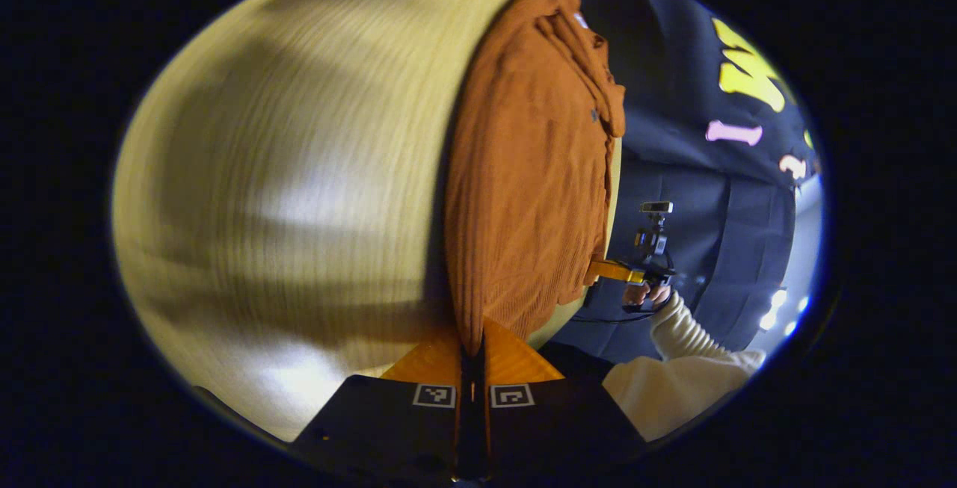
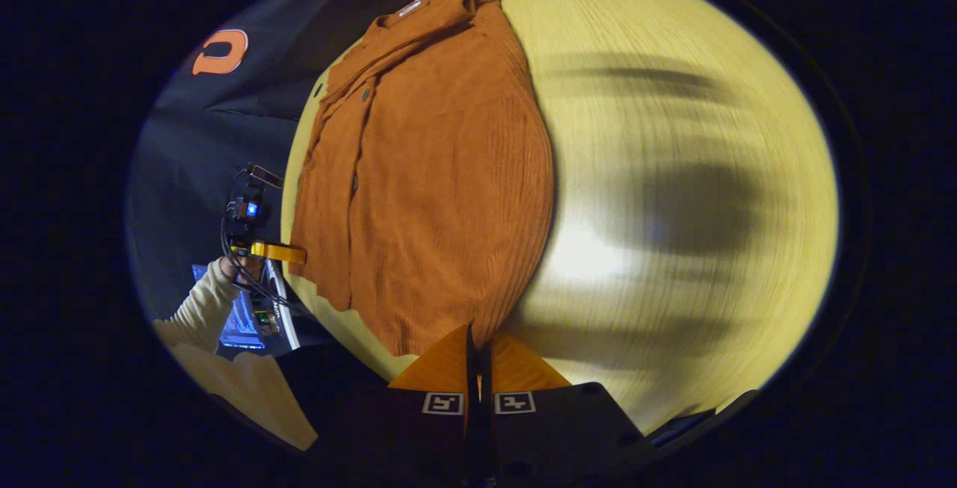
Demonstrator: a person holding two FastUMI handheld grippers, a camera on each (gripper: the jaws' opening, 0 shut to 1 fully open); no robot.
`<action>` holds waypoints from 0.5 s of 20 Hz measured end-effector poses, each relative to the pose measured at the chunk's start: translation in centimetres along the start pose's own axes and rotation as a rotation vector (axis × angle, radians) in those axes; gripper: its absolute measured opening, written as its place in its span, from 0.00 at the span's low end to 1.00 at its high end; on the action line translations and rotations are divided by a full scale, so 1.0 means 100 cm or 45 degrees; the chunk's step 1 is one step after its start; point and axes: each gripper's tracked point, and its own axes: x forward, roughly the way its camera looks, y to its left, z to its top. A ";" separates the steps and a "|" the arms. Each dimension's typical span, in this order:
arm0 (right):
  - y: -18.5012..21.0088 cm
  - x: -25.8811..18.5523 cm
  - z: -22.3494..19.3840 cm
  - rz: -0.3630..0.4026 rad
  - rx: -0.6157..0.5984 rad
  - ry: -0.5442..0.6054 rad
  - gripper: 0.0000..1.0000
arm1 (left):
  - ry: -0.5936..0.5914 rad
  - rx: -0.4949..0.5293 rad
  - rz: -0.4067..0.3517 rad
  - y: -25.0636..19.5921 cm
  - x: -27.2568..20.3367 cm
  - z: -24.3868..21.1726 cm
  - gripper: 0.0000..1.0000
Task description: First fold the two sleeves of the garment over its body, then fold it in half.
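The rust garment (image 2: 441,174) lies on the counter (image 2: 673,174) with no sleeve splayed out (apparently already folded in), both pairs of fingers pinching its hem corners at 6 o'clock, leaving the halving.

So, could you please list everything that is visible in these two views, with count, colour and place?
Button-up shirt: one, rust orange, ribbed; lying on the table, its hem corners pinched by both grippers.
Table: one, pale wood grain; under the shirt.
Booth wall: one, black cloth; behind the table.
Left gripper: one; shut on the shirt's hem corner.
Right gripper: one; shut on the other hem corner.
Hand: one, in a cream ribbed sleeve; holding the right gripper.
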 end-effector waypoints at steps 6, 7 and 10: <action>0.038 -0.048 0.031 0.110 -0.048 -0.193 0.00 | -0.147 0.158 0.036 -0.053 -0.006 0.028 0.03; 0.049 -0.058 0.040 0.130 -0.070 -0.227 0.00 | -0.157 0.195 0.046 -0.062 -0.007 0.029 0.03; 0.082 -0.088 0.074 0.184 -0.150 -0.329 0.00 | -0.191 0.269 0.076 -0.086 -0.022 0.042 0.03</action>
